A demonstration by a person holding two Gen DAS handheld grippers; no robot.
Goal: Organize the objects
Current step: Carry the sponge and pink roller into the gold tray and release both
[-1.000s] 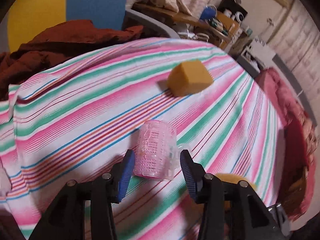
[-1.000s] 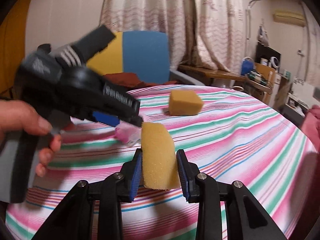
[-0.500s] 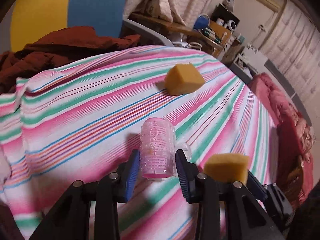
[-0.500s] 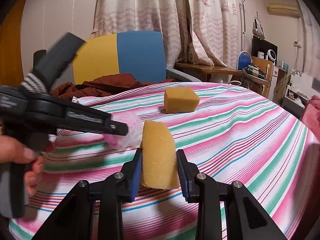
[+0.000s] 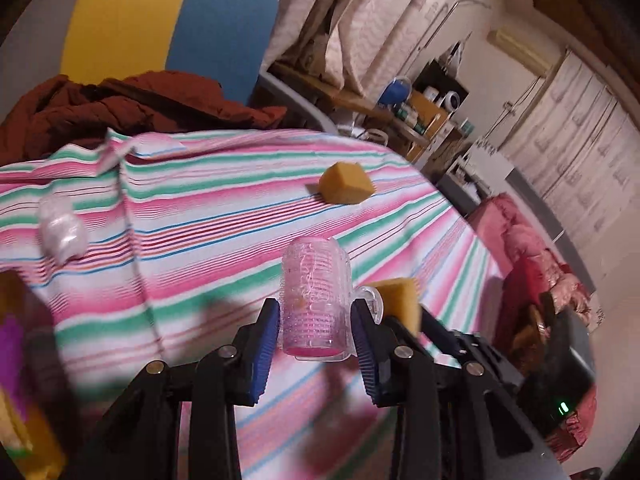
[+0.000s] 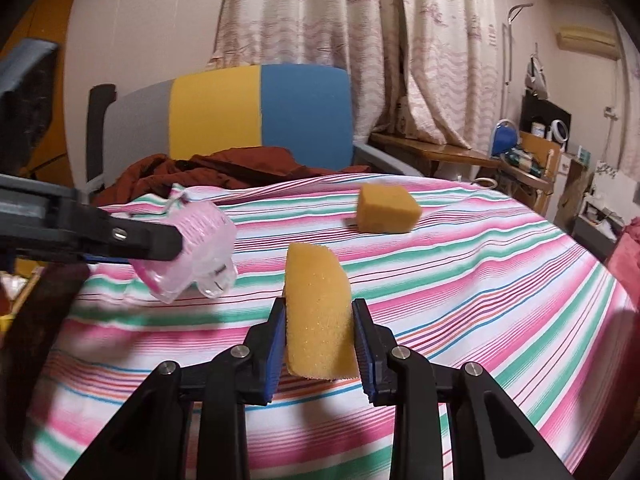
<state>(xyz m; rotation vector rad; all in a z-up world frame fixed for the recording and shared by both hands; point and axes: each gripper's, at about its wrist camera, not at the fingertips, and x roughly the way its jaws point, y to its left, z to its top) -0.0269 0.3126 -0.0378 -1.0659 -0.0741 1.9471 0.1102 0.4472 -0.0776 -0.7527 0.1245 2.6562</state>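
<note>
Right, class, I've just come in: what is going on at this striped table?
A person works two handheld grippers. The left gripper, whose jaws have just been closing, grips a clear pink cup above the striped cloth. The right gripper is clamped on a yellow sponge. A second sponge lies farther back.

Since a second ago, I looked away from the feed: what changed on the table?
The left tool has just closed on the pink cup and lifted it off the striped cloth. The right tool keeps its yellow sponge clamped. The second sponge stayed on the cloth.
</note>
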